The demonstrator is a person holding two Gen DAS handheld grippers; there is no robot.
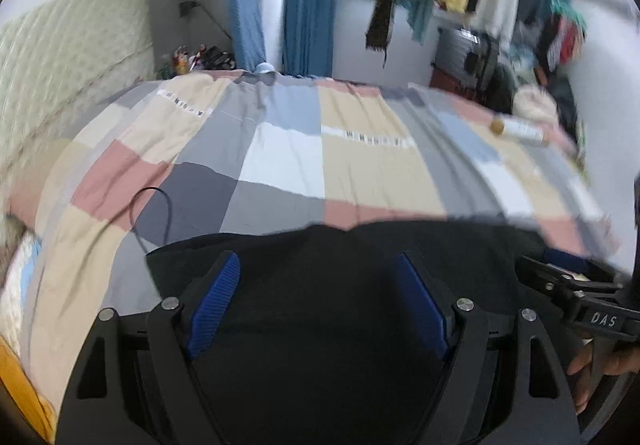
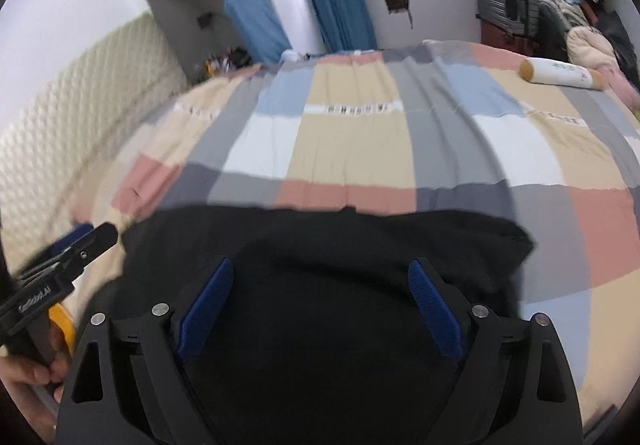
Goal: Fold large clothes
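Black fabric garment (image 2: 320, 245) lies on the checked patchwork bed (image 2: 360, 141); left tool (image 1: 318, 297) and right tool (image 2: 320, 301) hover released, so grabbing an edge looks next.

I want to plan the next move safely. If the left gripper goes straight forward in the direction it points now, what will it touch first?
Most likely the black garment: it fills the space between and ahead of the open left gripper. Beyond its far edge lies only the checked bedcover. Depth is unclear, so the gripper may pass just above the cloth.
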